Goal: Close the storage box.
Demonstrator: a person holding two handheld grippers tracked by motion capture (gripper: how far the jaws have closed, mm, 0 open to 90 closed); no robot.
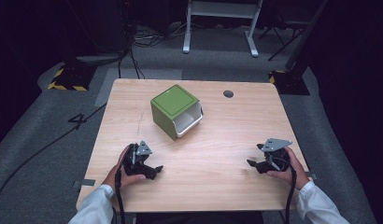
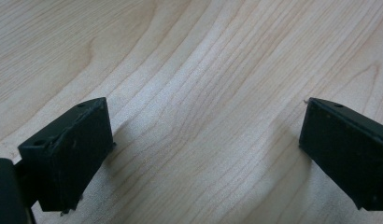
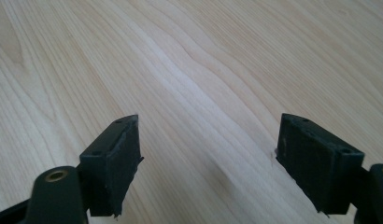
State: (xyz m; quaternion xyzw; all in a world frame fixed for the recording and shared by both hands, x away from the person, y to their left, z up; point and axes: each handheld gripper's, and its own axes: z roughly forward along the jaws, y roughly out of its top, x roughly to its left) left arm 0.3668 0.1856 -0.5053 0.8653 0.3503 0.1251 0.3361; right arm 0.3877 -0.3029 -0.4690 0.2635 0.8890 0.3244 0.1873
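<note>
Table point(image 1: 213, 154): light wood, bare under both grippers.
Green bin point(image 1: 175, 111): back centre, well apart from both grippers; tipped, white-lined opening facing right-front. Likely light, rigid, smooth plastic; grip the opening's rim.
Left gripper point(image 1: 150, 170): jaws wide, empty.
Right gripper point(image 1: 256, 158): jaws wide, empty.

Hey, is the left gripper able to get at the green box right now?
Probably yes. The left gripper rests open on the table, and only bare wood lies between it and the green box. The box's white drawer faces the right gripper's side.
</note>
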